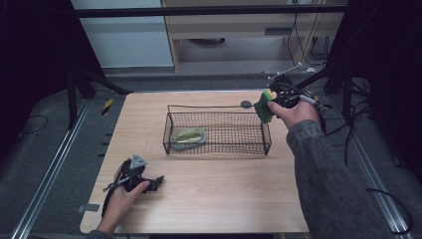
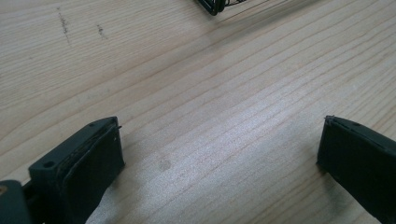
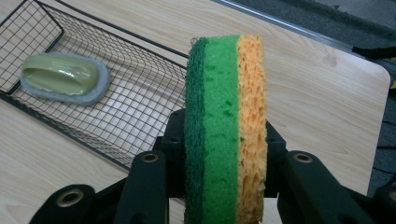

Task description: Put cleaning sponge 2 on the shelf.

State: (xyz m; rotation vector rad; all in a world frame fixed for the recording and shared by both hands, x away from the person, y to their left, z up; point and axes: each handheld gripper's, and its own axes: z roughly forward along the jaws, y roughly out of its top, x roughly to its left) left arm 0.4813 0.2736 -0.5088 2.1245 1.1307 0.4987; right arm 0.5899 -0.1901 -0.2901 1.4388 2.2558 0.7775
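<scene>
A green and yellow sponge (image 3: 226, 126) stands on edge between the jaws of my right gripper (image 1: 271, 105), which is shut on it. In the high view the sponge (image 1: 265, 107) hangs just above the right end of a black wire basket (image 1: 217, 150). Inside the basket, at its left end, lies a pale green scrubber with a grey pad (image 1: 189, 136), also seen in the right gripper view as the scrubber (image 3: 63, 77). My left gripper (image 1: 149, 183) rests on the table near the front left, open, with bare wood between its fingers (image 2: 88, 161).
The wooden table (image 1: 209, 199) has free room in front of the basket. A basket corner (image 2: 212, 7) shows at the top of the left gripper view. Cables and dark frame legs stand past the right and far edges.
</scene>
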